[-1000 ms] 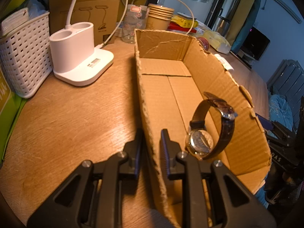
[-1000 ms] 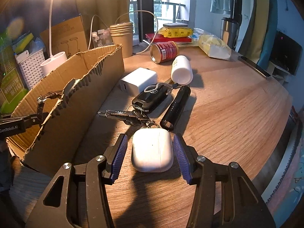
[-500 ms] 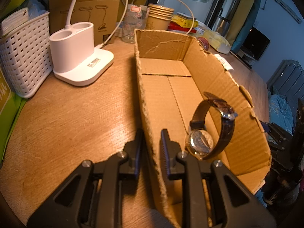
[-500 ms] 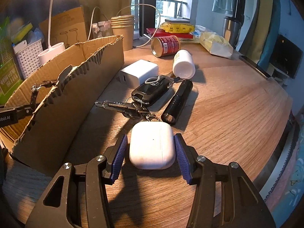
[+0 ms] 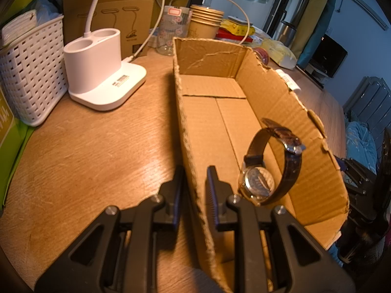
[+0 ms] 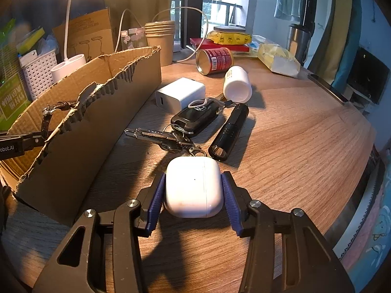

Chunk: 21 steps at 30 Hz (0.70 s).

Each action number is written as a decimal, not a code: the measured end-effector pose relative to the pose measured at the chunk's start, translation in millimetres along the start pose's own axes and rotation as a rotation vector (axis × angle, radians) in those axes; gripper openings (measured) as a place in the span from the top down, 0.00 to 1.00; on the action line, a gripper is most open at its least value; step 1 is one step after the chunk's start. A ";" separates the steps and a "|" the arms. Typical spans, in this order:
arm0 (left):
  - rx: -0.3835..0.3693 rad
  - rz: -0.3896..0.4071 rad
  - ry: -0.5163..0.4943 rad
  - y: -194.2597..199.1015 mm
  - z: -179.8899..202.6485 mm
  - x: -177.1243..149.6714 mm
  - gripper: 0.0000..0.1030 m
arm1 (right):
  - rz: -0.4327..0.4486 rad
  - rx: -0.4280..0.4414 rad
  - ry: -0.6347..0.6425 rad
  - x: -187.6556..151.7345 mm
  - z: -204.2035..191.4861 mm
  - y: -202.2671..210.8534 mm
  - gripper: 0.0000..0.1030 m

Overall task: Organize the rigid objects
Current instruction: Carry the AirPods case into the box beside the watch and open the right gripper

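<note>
My left gripper [image 5: 194,185] is shut on the near left wall of the open cardboard box [image 5: 188,122], one finger outside, one inside. A brown-strap wristwatch [image 5: 268,166] lies inside the box near that end. My right gripper [image 6: 193,190] is shut on a white earbuds case [image 6: 194,186] and holds it just above the wooden table. Beyond it lie a bunch of keys [image 6: 161,139], a black car key fob [image 6: 195,117], a black flashlight [image 6: 229,129], a white charger [image 6: 180,94] and a white bottle [image 6: 237,84]. The box [image 6: 97,122] stands left of them.
A white lamp base [image 5: 102,73] and a white basket [image 5: 29,73] stand left of the box. A red can [image 6: 215,59], paper cups [image 6: 160,41], books and a yellow packet sit at the back of the table [image 6: 305,146]. A phone [image 6: 325,88] lies far right.
My right gripper closed on the earbuds case and lifted it slightly off the table. The left gripper has not moved.
</note>
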<state>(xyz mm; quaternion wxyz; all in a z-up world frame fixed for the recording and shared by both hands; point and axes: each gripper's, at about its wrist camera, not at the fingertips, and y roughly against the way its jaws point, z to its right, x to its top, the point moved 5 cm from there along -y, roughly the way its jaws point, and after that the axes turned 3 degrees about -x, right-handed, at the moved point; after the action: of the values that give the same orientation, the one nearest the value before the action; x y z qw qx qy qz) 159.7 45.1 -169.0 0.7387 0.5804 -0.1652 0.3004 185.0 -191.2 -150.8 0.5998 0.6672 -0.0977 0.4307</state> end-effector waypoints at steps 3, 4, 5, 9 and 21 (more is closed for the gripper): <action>0.000 0.000 0.000 0.1 0.0 0.0 0.81 | 0.011 0.002 -0.001 1.7 -0.1 3.7 0.53; 0.000 0.000 0.000 0.0 0.0 0.0 0.81 | 0.014 0.002 -0.002 2.4 -0.1 4.6 0.53; 0.000 0.000 0.000 0.1 0.0 0.0 0.81 | 0.018 0.003 -0.002 2.8 0.1 5.8 0.53; 0.000 0.000 0.000 0.3 0.1 0.0 0.81 | 0.029 0.004 -0.003 5.7 -0.6 9.9 0.53; 0.000 0.000 0.000 0.0 0.0 -0.1 0.81 | 0.093 0.026 -0.003 22.2 -5.8 32.5 0.53</action>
<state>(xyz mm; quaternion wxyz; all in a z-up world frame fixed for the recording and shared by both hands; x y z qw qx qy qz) 159.7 45.1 -169.1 0.7387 0.5803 -0.1652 0.3004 174.9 -186.0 -112.7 0.5705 0.6702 -0.1238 0.4584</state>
